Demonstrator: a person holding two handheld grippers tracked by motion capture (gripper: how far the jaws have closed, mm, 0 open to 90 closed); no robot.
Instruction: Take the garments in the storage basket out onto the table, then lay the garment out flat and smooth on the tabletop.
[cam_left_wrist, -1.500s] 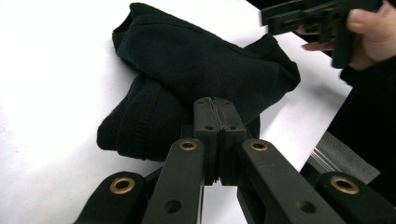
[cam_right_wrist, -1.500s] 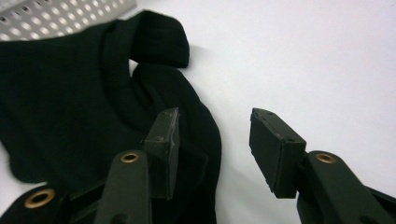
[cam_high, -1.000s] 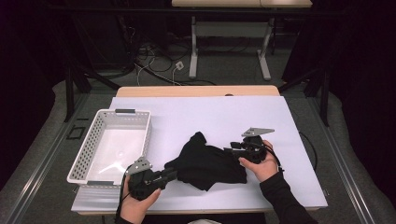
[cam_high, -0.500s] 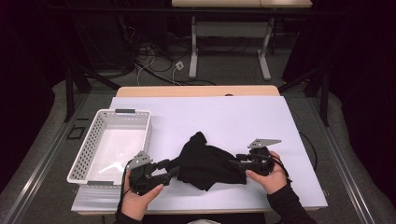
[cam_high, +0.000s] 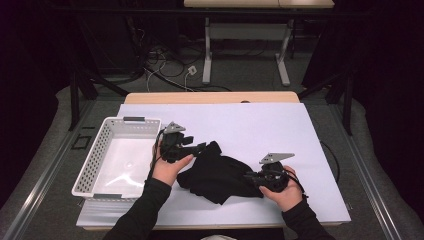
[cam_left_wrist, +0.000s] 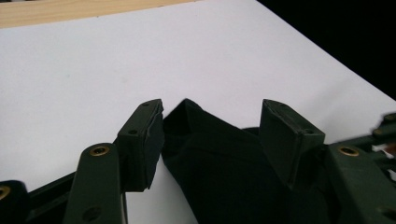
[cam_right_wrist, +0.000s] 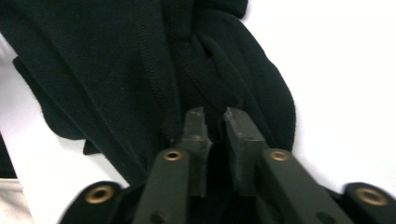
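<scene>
Black fleece garment (cam_high: 220, 172) lying crumpled at table centre, soft and limp.
Right gripper (cam_high: 251, 176), at 5 o'clock, is closing, pinching a seam fold; left gripper (cam_high: 201, 146), at 10 o'clock, is opening, jaws spread astride the cloth's corner, unpinched. Grab thick seams; the basket (cam_high: 93, 161) is sitting at 9.

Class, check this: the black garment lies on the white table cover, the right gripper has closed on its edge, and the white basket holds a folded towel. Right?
Not quite. The high view shows the white basket holding nothing. The black garment does lie on the table cover, with the right gripper closed on its edge.
</scene>
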